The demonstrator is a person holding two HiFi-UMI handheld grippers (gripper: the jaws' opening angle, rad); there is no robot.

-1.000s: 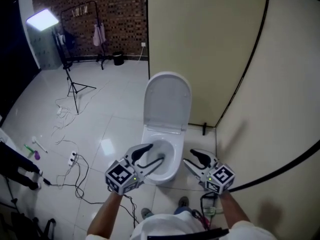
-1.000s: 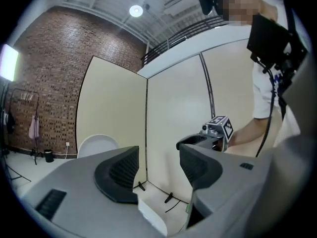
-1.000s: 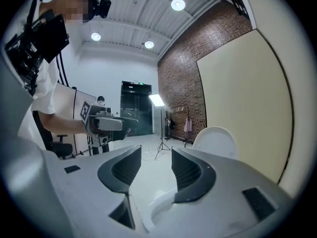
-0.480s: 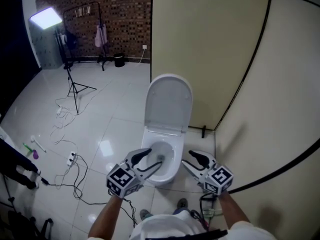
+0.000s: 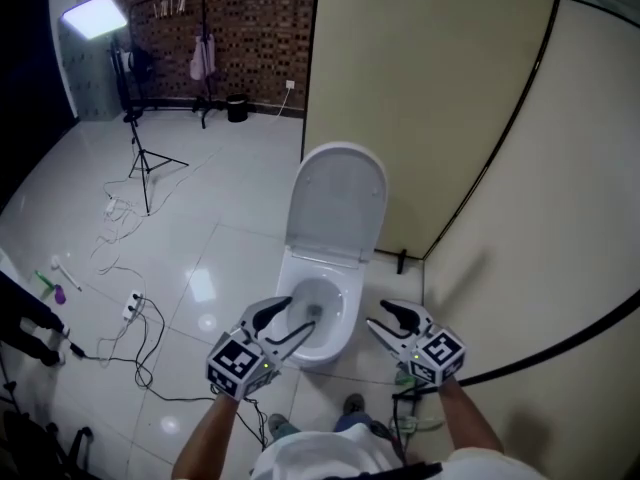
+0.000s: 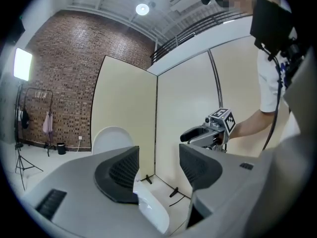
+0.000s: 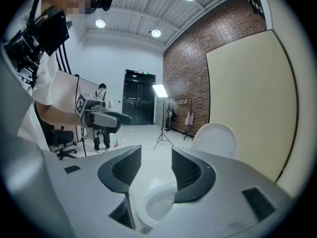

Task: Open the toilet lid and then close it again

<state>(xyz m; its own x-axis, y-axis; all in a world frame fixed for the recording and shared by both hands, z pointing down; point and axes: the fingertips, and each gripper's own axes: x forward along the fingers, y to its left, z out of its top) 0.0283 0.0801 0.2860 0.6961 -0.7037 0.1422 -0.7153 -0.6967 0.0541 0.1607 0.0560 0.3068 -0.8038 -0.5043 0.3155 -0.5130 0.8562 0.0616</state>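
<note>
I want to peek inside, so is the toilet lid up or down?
Up. The toilet lid stands raised behind the bowl, and the bowl's inside shows from above.

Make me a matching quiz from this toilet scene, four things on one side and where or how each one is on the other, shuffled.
1 toilet lid
2 left gripper
3 light panel
4 black bin

A glowing
B jaws apart, holding nothing
C raised upright
D beside the brick wall

Pairs: 1-C, 2-B, 3-A, 4-D
</note>
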